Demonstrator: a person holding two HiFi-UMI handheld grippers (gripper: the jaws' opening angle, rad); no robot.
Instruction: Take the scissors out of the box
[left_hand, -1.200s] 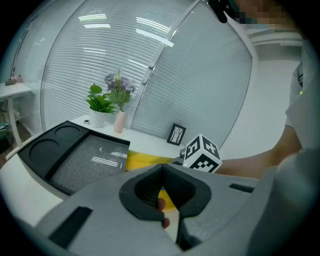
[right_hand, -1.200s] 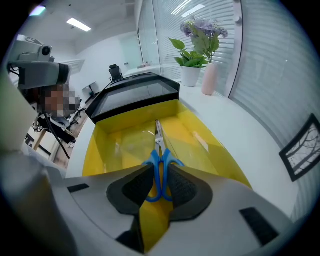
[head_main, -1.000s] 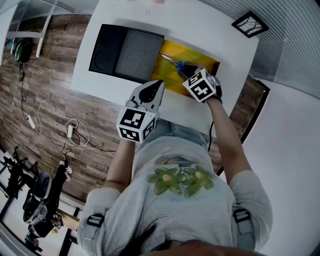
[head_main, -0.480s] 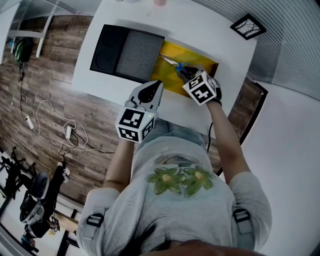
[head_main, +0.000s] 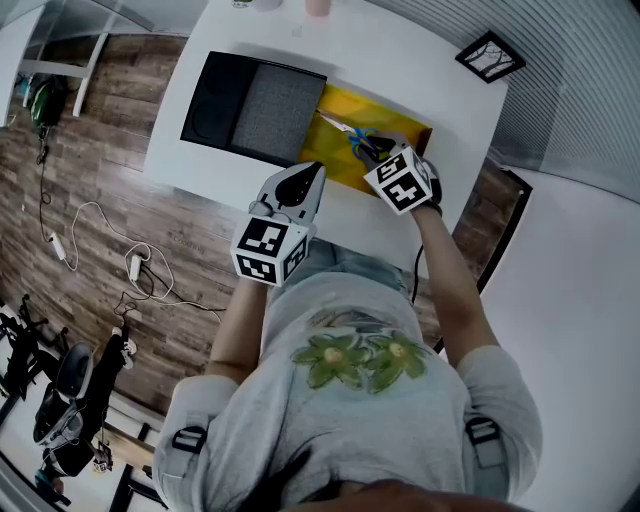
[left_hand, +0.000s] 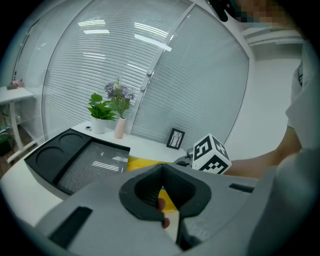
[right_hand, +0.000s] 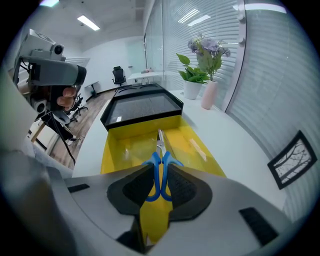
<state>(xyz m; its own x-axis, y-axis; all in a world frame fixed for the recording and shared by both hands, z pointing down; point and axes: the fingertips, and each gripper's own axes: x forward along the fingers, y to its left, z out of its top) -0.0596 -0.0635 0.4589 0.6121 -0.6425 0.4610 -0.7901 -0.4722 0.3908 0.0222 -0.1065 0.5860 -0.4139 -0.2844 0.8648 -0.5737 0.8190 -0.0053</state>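
Note:
Blue-handled scissors (right_hand: 160, 172) sit between the pads of my right gripper (right_hand: 161, 184), which is shut on the handles. The steel blades point forward over the open yellow box (right_hand: 125, 145). In the head view the scissors (head_main: 352, 136) hang just above the yellow box (head_main: 335, 155), at my right gripper (head_main: 377, 150). My left gripper (head_main: 312, 172) hovers over the table's front edge, left of the box, holding nothing. In its own view my left gripper (left_hand: 162, 192) has its jaw tips together.
A black tray (head_main: 255, 105) with a grey mat lies against the box's left side. A small framed picture (head_main: 490, 55) stands at the far right corner. A potted plant (right_hand: 192, 87) and a pink vase (right_hand: 209, 95) stand at the table's far end by the blinds.
My right gripper has risen a little with the scissors in it, lifting them off the box floor. My left gripper has stayed where it was.

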